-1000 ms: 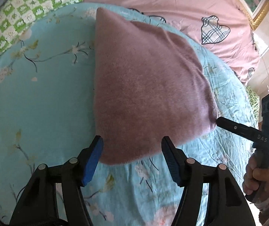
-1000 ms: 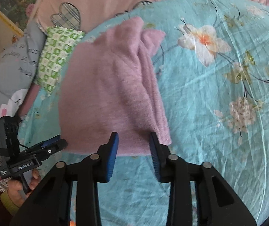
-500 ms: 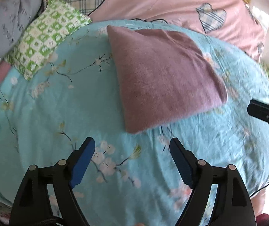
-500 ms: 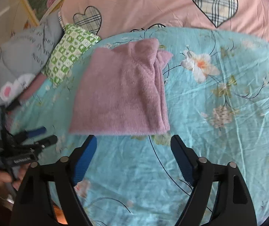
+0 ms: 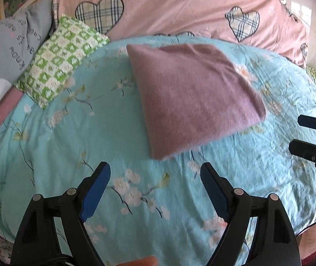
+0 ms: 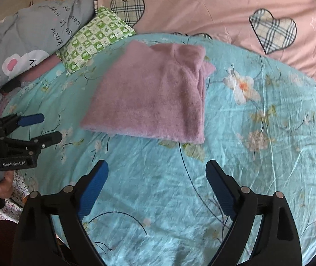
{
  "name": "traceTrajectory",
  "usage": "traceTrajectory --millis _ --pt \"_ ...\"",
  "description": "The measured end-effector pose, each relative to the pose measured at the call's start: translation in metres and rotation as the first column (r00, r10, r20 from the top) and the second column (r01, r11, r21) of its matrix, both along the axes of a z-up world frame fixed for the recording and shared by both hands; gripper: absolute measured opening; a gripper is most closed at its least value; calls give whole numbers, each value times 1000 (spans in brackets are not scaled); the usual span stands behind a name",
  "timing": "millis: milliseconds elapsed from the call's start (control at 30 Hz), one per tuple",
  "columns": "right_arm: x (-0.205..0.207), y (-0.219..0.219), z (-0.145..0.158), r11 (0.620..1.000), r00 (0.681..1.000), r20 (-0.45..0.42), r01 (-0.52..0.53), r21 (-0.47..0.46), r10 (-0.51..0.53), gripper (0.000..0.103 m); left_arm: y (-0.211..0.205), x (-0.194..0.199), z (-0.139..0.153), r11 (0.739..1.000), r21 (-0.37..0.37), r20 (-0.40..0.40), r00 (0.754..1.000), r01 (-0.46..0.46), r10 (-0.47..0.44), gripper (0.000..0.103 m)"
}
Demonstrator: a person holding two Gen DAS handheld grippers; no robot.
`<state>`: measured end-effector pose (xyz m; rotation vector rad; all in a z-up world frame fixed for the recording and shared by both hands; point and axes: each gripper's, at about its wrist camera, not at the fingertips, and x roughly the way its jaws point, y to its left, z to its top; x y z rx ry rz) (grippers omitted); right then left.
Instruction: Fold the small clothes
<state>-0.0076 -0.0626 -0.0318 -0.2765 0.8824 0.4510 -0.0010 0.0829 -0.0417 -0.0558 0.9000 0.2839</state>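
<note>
A folded mauve fleece garment point(image 5: 193, 97) point(image 6: 153, 97) lies flat on the teal floral bedsheet point(image 5: 80, 133), loose layers showing along its right side in the right wrist view. My left gripper point(image 5: 155, 168) hovers open short of the garment's near corner, nothing between its blue pads. My right gripper point(image 6: 157, 165) hangs short of the garment's near edge; its jaws are opening and hold nothing. Each gripper also shows in the other's view: the right gripper point(image 5: 297, 133) at the right edge, the left gripper point(image 6: 49, 127) at the left edge, held by a hand point(image 6: 0, 184).
A green checked pillow point(image 5: 62, 59) point(image 6: 96, 37) sits left of the garment. Beside it is a grey printed pillow point(image 5: 9, 44). A pink duvet with plaid hearts point(image 5: 180, 6) lies across the back. Bare sheet lies between the garment and both grippers.
Both grippers have drawn back from the garment's near edge and spread their jaws wide. The garment now lies free on the sheet, farther from both.
</note>
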Motion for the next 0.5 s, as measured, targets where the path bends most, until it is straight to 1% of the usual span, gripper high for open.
traceTrajectory --millis 133,167,300,367,500 --pt "4 4 18 1000 999 44 -25 11 24 90 6 7 17 1000 -6 31 1000 3 -3 86" --pt "6 5 23 999 998 55 -30 13 29 91 8 11 20 1000 -12 36 999 6 -6 87" --pt "18 8 33 997 996 77 -56 44 52 98 12 27 15 999 -37 2 1000 21 -21 89" --pt "28 12 28 996 997 51 -68 51 66 99 11 32 11 999 -35 -13 1000 15 -15 89" --pt "50 19 11 998 999 -13 -50 44 51 99 13 43 2 999 -33 -27 1000 -3 2 89"
